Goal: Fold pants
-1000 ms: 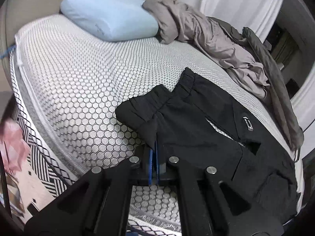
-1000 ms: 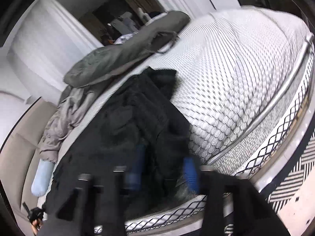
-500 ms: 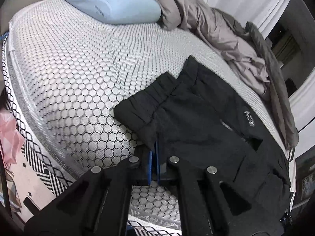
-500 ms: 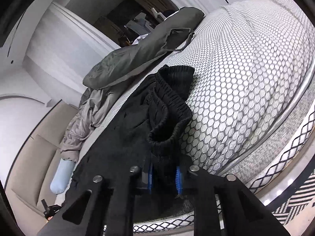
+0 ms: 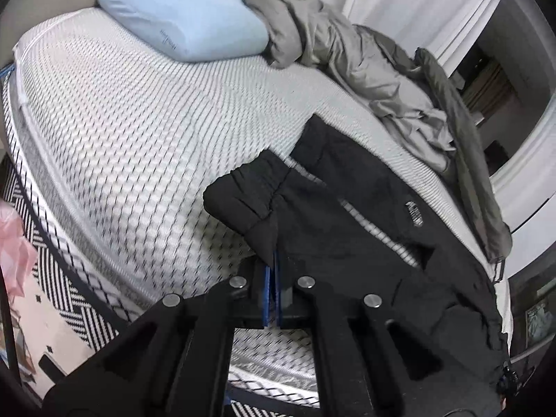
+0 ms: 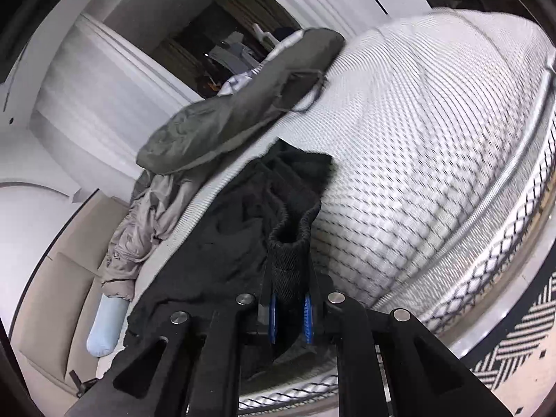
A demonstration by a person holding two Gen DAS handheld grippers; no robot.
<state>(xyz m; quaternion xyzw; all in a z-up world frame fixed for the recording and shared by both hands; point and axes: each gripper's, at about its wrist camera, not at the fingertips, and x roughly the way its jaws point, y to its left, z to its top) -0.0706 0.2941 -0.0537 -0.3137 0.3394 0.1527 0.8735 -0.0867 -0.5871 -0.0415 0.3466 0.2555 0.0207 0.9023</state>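
Note:
Black pants (image 5: 347, 229) lie spread on the hexagon-patterned mattress (image 5: 139, 146), waistband toward the pillow. My left gripper (image 5: 272, 260) is shut on the near edge of the pants just below the waistband. In the right wrist view the pants (image 6: 222, 243) run off to the left, and a ribbed cuff (image 6: 290, 243) stands up between the blue pads (image 6: 272, 312). My right gripper (image 6: 290, 278) presses on that cuff, its jaws still closing a little.
A light blue pillow (image 5: 184, 24) lies at the head of the bed. A grey blanket (image 5: 365, 69) and a dark olive garment (image 5: 465, 160) lie along the far side, beside the pants. The olive garment (image 6: 236, 114) also shows on the right. A black-and-white rug (image 5: 59, 295) lies below the mattress edge.
The right jaws, wide and blurred around the black fabric a second ago, have narrowed onto the ribbed cuff, which now stands upright between them. The left grip is unchanged; its view tilted slightly.

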